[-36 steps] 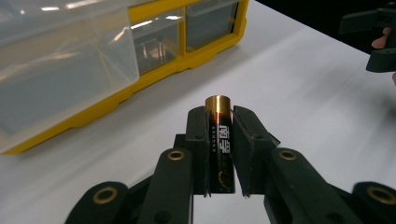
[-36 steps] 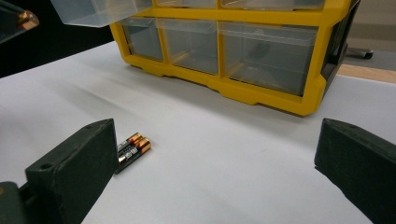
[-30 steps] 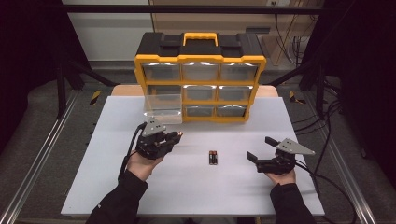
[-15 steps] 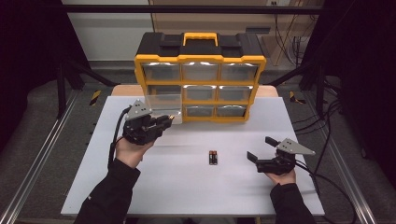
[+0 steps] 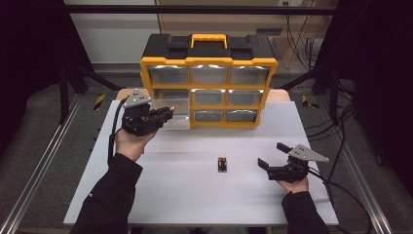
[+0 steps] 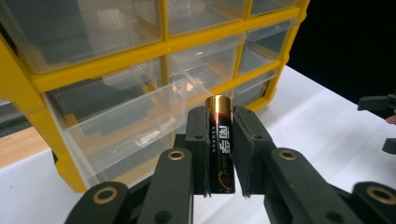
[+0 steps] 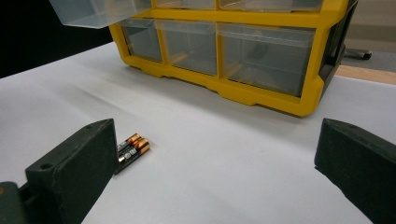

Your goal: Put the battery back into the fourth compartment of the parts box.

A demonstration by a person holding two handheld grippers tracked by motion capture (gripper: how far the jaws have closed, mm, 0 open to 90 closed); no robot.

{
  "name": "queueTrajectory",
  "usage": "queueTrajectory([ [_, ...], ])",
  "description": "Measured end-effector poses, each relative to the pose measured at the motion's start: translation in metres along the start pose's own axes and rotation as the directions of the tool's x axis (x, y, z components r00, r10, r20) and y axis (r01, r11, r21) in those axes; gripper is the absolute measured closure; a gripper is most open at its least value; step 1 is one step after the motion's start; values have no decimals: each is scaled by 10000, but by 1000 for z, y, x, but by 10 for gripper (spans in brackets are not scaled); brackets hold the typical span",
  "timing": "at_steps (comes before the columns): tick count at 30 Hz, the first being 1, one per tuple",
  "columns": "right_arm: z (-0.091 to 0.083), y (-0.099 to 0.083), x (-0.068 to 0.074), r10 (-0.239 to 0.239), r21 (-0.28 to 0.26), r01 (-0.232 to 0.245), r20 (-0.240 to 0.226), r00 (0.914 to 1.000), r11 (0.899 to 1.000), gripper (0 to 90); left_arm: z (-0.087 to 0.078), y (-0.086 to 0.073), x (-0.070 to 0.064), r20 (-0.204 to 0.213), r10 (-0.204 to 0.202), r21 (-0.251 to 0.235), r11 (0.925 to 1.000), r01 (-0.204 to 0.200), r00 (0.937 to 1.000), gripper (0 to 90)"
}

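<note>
Right, left gripper (image 6: 219, 186) has its jaws pinching a battery (image 6: 220, 140) mid-body, up near the table's (image 5: 195, 204) far-left corner, just in front of the pulled-out clear drawer (image 5: 176, 114) of the yellow organizer (image 5: 209, 63); I'd expect the cell to be small, rigid, light, with a slick round casing that can roll or slip, so grip across the barrel, not the ends; two more batteries (image 5: 222, 165) lie mid-table, side by side; right gripper (image 5: 272, 156) sits by the near-right edge, jaws spread, holding nothing

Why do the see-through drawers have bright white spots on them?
High view: overhead light glares off the top row of the yellow-and-black drawer cabinet. Left gripper view: the black-and-gold battery is sharp and the drawers behind are softer. Right gripper view: its black jaws are blurry.
</note>
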State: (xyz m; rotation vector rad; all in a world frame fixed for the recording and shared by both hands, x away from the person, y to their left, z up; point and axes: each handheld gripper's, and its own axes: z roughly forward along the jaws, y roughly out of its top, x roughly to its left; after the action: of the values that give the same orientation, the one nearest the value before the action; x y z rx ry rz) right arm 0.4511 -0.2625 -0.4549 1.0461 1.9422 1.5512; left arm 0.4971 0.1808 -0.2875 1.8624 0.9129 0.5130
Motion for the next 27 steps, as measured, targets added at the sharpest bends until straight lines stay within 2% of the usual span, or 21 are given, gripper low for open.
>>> queueTrajectory([
  [5, 0, 0, 0, -3, -16, 3, 8, 10000, 10000, 2, 7, 7, 10, -259, 87, 143, 9999, -83, 9996, 759],
  [13, 0, 0, 0, 18, -7, -18, -4, 10000, 10000, 2, 18, 11, 25, -380, -31, 262, 9996, 41, 9993, 759],
  [27, 0, 0, 0, -8, -2, 8, 6, 10000, 10000, 2, 36, 3, 37, -716, 113, 722, 9974, -61, 9974, 759],
])
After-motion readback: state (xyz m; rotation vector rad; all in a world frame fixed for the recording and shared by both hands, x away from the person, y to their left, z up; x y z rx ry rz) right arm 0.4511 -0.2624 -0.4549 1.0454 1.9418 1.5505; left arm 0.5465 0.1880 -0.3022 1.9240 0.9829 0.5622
